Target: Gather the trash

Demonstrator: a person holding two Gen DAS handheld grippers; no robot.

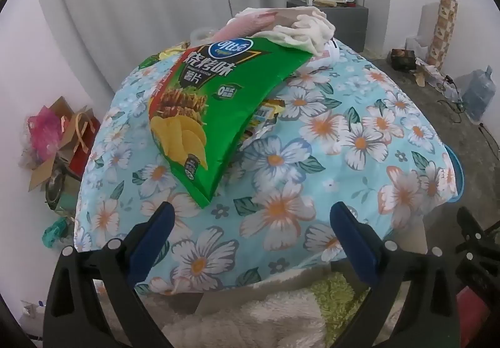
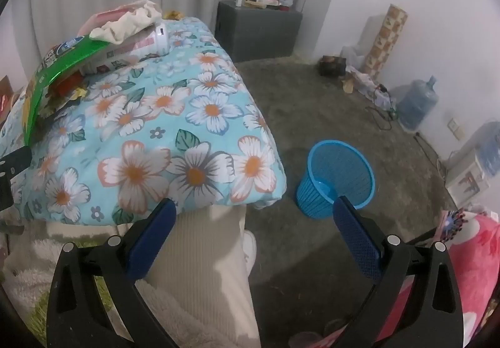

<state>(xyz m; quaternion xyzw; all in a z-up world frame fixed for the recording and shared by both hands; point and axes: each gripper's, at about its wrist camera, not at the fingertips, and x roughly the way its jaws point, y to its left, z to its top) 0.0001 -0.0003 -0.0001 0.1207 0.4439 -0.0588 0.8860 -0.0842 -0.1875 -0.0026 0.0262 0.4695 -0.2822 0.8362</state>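
One chip bag [image 1: 212,104], one bin [image 2: 336,179].

A: Access to the blue basket [image 2: 336,179]?
B: Open floor [image 2: 328,104] surrounds it; its mouth is unobstructed.
A: Flowered bench [image 1: 312,166]?
B: Near half bare; chip bag [image 1: 215,110] and cloth [image 1: 309,30] block the far side.

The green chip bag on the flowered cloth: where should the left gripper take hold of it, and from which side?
Probably the near bottom corner of the green chip bag. That flat edge points toward the open left gripper and lifts slightly off the flowered cloth, so approaching straight forward and low seems best.
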